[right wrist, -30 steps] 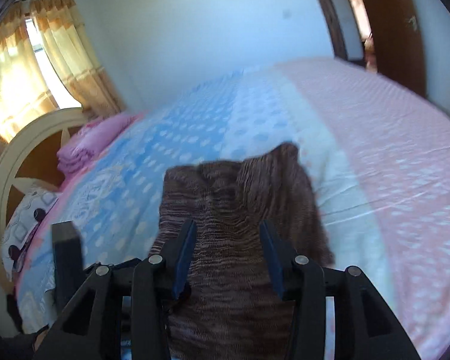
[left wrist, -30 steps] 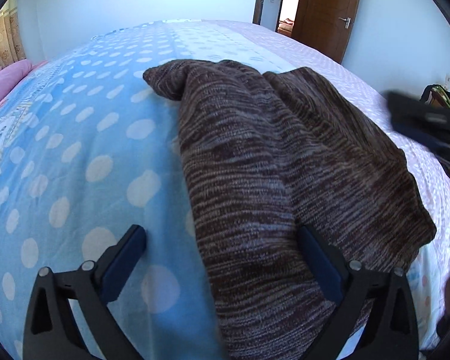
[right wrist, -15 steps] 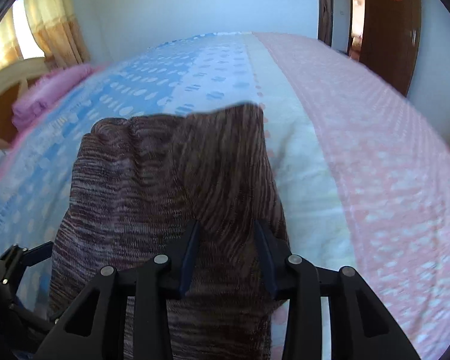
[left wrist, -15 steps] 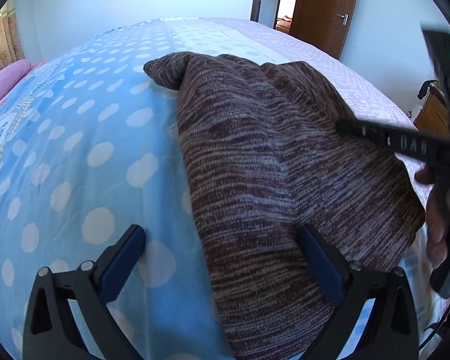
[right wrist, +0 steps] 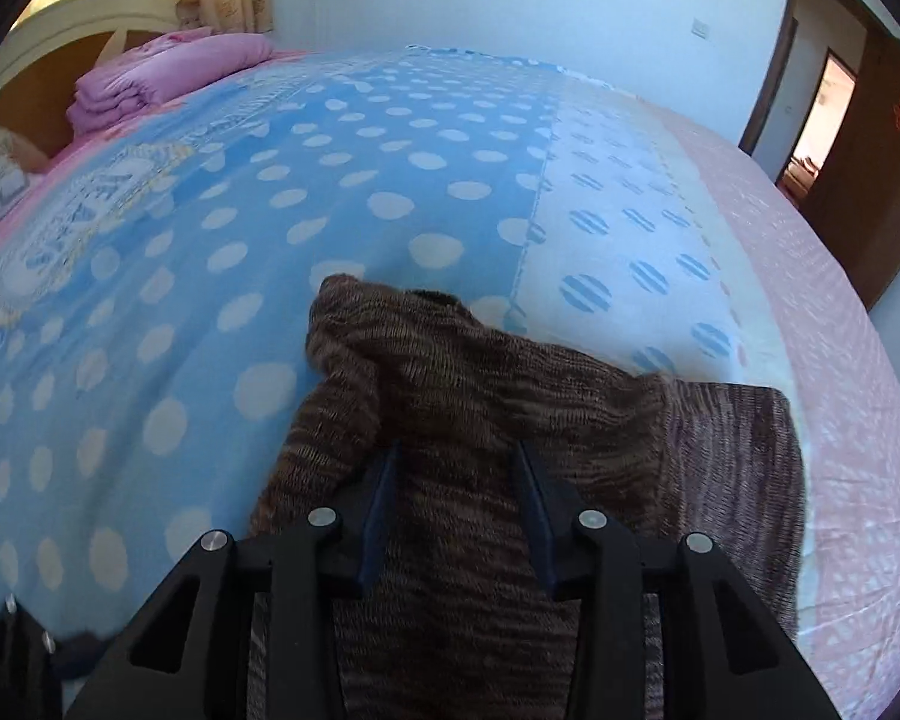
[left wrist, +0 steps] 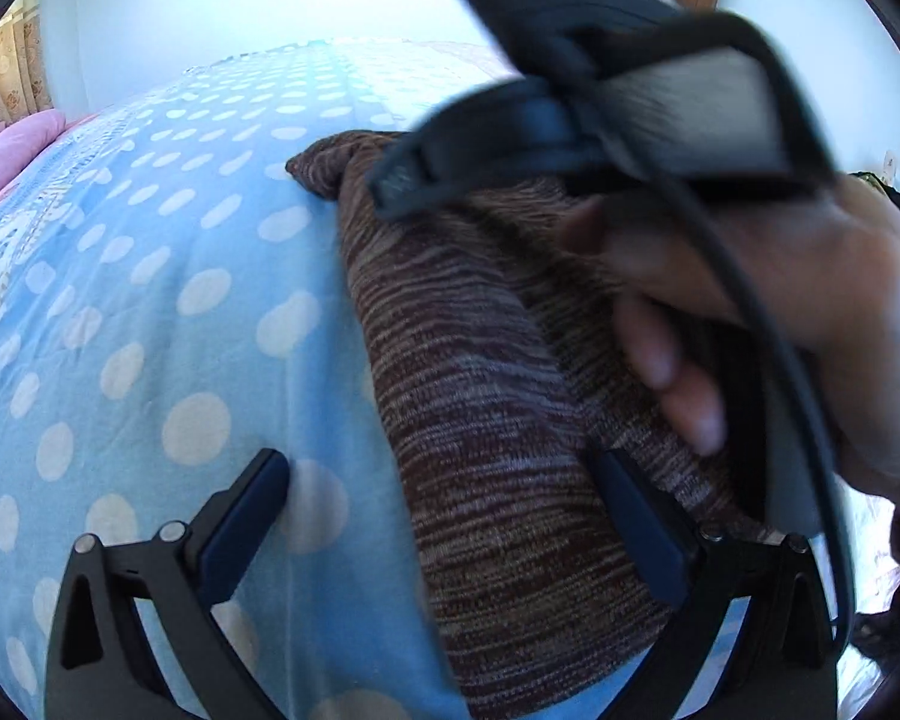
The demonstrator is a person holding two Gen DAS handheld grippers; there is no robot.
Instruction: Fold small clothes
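Where the brown marled knit garment [left wrist: 486, 396] lies, it covers the near part of a bed whose blue polka-dot sheet [left wrist: 150, 276] gives way to a pink dotted band [right wrist: 810, 276] on the right, and its near edge reaches the near edge of the bed. In the right wrist view a raised fold of the knit [right wrist: 450, 396] is bunched between the two fingers of the right gripper [right wrist: 456, 510], whose jaws stand narrow and pinch the cloth from both sides. The left gripper [left wrist: 444, 528] is spread wide: its left finger [left wrist: 240, 528] rests over the bare sheet, and its right finger [left wrist: 642, 528] lies on the garment. Blurred in the left wrist view, the person's right hand [left wrist: 750, 300] grips its tool just above the knit. Far off to the left lies a folded pink quilt [right wrist: 168, 78] by the headboard [right wrist: 60, 24], and far to the right stands a brown wooden door [right wrist: 870, 180].
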